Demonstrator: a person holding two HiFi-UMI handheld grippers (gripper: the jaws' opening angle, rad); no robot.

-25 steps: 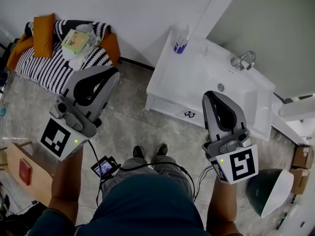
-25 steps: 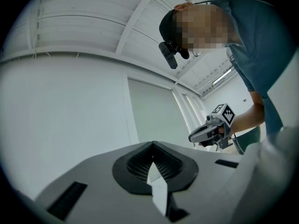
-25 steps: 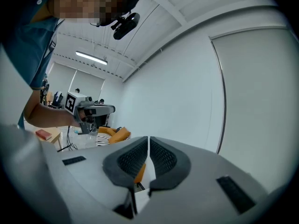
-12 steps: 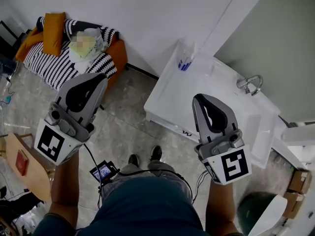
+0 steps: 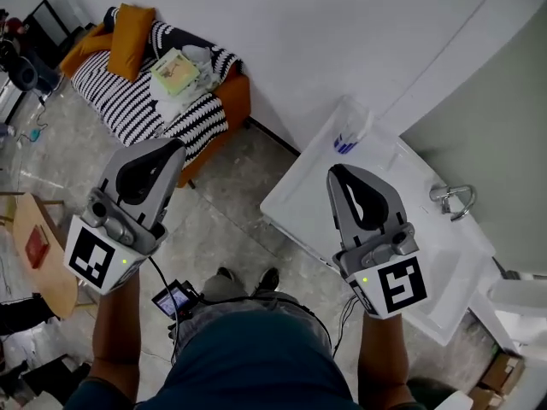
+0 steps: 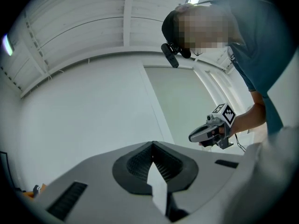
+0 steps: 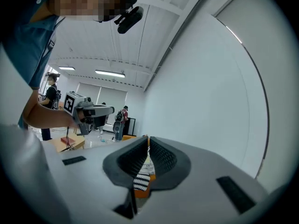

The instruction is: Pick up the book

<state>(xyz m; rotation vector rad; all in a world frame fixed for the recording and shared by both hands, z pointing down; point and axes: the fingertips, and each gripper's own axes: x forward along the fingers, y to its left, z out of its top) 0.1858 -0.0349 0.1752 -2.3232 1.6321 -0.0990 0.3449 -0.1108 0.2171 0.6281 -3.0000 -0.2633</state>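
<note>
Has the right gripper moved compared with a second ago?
Yes. The right gripper has shifted left along the white sink unit, away from the tap and towards the unit's left end.

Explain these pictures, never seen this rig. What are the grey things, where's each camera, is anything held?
There is no robot here. A person holds a grey hand-held tool in each hand: the left claw and the right claw. The head view comes from a camera on the person's head, looking steeply down past the arms to the floor. The other two views come from a camera riding on each claw, looking along its own jaws, and each also catches the other claw off to the side. Both claws are shut and hold nothing. Below, a striped sofa carries an orange cushion and what looks like a book. A white sink unit stands at the right. Neither claw touches the book.
</note>
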